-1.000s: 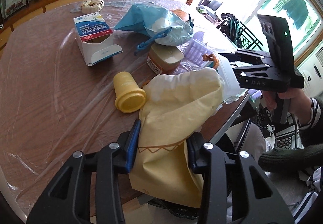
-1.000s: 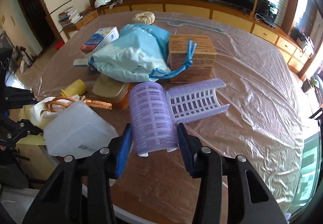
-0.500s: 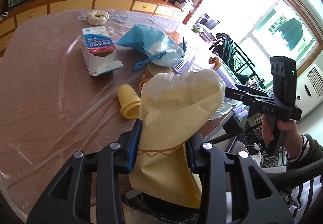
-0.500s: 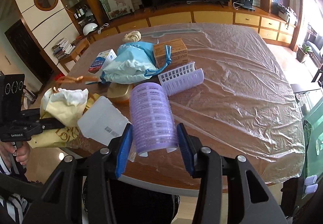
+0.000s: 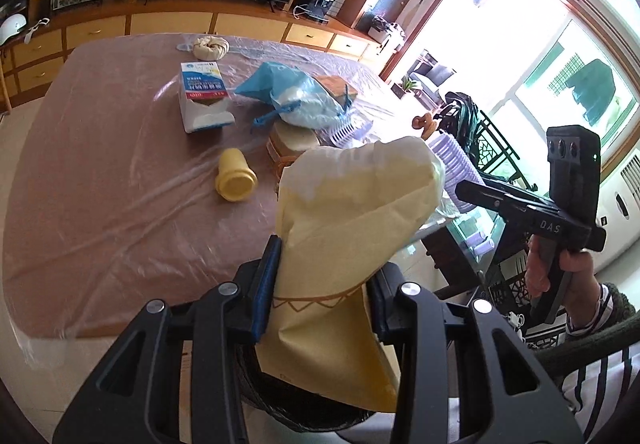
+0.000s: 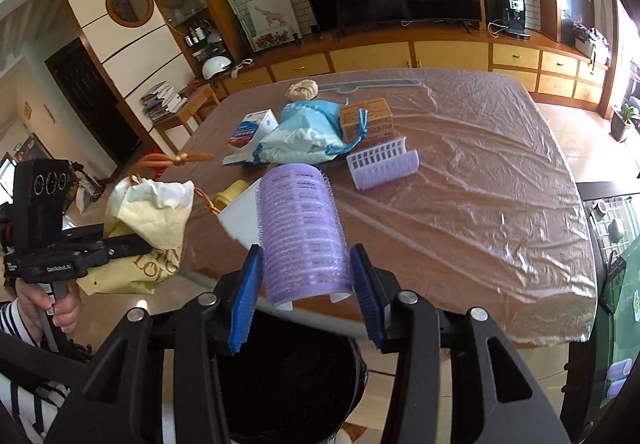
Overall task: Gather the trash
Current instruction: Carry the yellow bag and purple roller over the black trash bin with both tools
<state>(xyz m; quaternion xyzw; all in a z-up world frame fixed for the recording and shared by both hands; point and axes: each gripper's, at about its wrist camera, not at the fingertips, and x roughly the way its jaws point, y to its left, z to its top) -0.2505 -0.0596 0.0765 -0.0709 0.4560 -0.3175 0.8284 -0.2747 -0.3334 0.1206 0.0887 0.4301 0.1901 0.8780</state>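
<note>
The left tongs point(image 5: 320, 300) are clamped on a crumpled yellow paper bag point(image 5: 352, 220), their blue pads pressing its lower part from both sides; the bag's open mouth, with white paper showing inside, rises up and away past the tips, and its bottom edge hangs below them. Under the bag the rim of a black bin point(image 5: 288, 404) shows, just off the near edge of the worktop point(image 5: 100, 172), which is brown and covered with clear plastic film. In the right wrist view the same tongs point(image 6: 132, 244) appear at the far left, gripped by a hand point(image 6: 60, 304) in a striped sleeve, the yellow bag jutting from them beside the worktop's corner.

Lying on the worktop, well apart from both tongs, are a yellow cup point(image 5: 235, 180) on its side, a white and blue carton point(image 5: 204, 96), a blue plastic bag point(image 5: 292, 96), a brown cardboard box point(image 6: 366, 120), a cream cloth bundle point(image 6: 304, 88) at the far edge and a split purple roller half point(image 6: 382, 164).

The right tongs point(image 6: 306, 280) are closed on a purple cylindrical hair roller point(image 6: 304, 228), the pads touching its two sides near its lower end; the roller stands upright between them, over the worktop's near edge, with the black bin's opening point(image 6: 288, 376) directly below. A white piece point(image 6: 240, 216) hangs just behind the roller on its left.
</note>
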